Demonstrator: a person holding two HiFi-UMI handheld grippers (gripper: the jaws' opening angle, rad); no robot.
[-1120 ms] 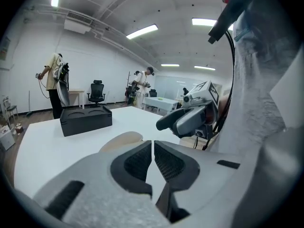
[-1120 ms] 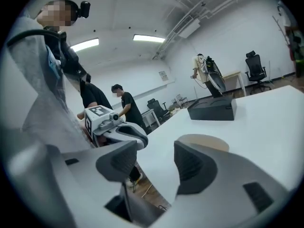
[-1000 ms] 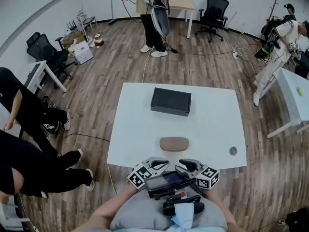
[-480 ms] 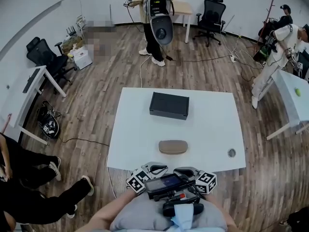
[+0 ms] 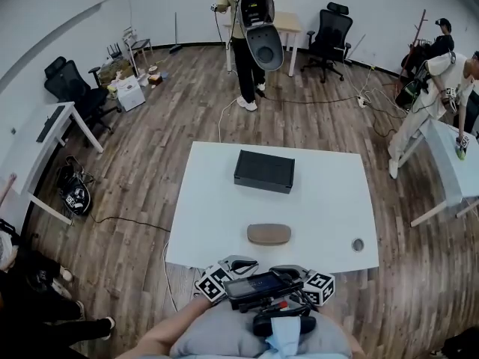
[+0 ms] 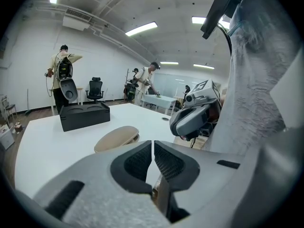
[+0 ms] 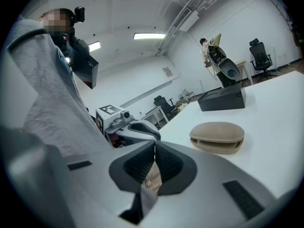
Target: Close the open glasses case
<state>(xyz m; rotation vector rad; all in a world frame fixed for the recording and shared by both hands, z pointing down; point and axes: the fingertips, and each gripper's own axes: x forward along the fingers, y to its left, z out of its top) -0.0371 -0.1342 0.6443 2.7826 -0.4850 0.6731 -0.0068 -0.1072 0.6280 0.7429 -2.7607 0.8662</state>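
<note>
- The glasses case (image 5: 269, 234) lies on the white counter (image 5: 329, 200), a bit below the middle of the head view, near the counter's front edge.
- It is tan and round like a shell. In the right gripper view a dark slit runs along its front, so the lid looks a little bit up and not shut yet.
- A black box (image 5: 264, 170) sits higher in the frame, well apart from the case.
- The left gripper (image 6: 152, 148) is closed all the way. Its 2 pads touch and nothing is between them.
- The right gripper (image 7: 154, 151) has just been closing. Now its 2 pads touch too, with nothing between them.
- Both grippers are at the bottom of the head view, close to the person's body and apart from the case.
- I think the case is light, with a hard, smooth shell. It may slide on the counter if pushed from the side.
- A good spot to push is the top of the lid, near the slit side. Push down, not sideways. The other gripper can rest on one end to stop it sliding.
</note>
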